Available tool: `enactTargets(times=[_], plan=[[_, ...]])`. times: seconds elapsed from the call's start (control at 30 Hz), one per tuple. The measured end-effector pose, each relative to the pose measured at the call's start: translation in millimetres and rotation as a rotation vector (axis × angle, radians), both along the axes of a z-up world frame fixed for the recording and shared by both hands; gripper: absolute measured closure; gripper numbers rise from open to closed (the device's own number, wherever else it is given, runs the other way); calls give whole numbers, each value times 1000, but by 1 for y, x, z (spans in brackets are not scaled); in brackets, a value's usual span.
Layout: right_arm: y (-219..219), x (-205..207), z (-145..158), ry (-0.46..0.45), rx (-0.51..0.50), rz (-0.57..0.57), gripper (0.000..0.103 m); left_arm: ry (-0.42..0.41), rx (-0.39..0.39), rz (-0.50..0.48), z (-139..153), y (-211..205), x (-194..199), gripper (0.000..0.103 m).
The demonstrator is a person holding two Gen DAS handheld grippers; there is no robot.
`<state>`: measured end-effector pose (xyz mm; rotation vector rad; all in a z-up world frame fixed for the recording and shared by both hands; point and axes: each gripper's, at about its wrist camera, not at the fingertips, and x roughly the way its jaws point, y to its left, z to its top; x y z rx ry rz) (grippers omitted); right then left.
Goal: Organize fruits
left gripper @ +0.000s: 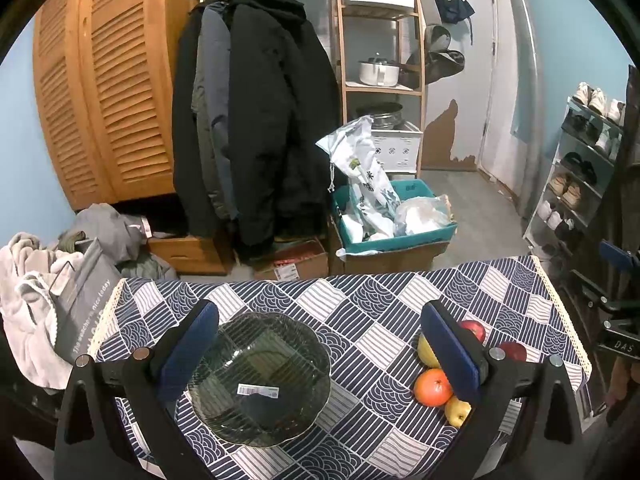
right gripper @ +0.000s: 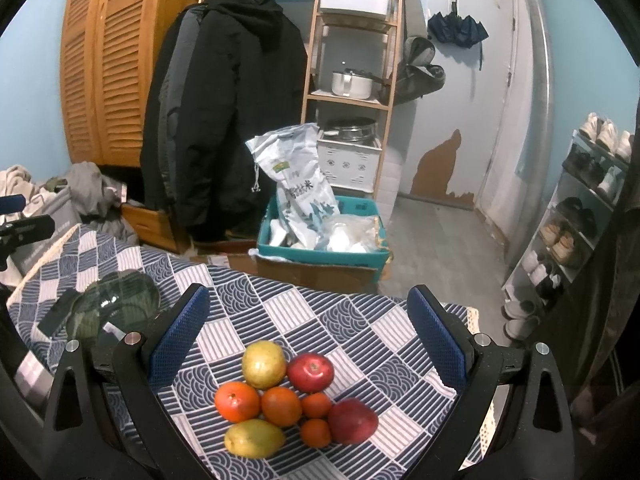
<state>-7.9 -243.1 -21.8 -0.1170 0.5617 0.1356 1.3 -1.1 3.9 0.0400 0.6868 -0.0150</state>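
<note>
A ribbed green glass plate [left gripper: 260, 376] with a white label rests on the patterned tablecloth [left gripper: 360, 312]; my left gripper [left gripper: 318, 354] hangs open above it, nothing between the pads. In the right wrist view a cluster of fruit lies on the cloth: a yellow pear [right gripper: 264, 364], a red apple [right gripper: 310, 372], an orange [right gripper: 237, 401], another orange [right gripper: 281, 406], small tangerines [right gripper: 316, 405], a red-yellow mango [right gripper: 353, 421] and a yellow mango [right gripper: 254, 438]. My right gripper [right gripper: 308, 336] stands open just above the cluster. The plate [right gripper: 116, 308] lies to its left.
Beyond the table's far edge are a teal crate [right gripper: 320, 254] holding bags, cardboard boxes, hanging dark coats [left gripper: 256, 120] and a wooden shelf unit [left gripper: 380, 60]. A shoe rack [right gripper: 580, 220] stands on the right. Clothes and a grey bag [left gripper: 80, 296] lie left of the table.
</note>
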Motion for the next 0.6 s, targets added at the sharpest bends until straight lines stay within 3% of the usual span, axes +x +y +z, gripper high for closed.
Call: enactTargets(times=[0.6], plan=[[0, 0, 1, 1, -2, 0, 6, -5, 2, 8, -4, 2, 0, 1]])
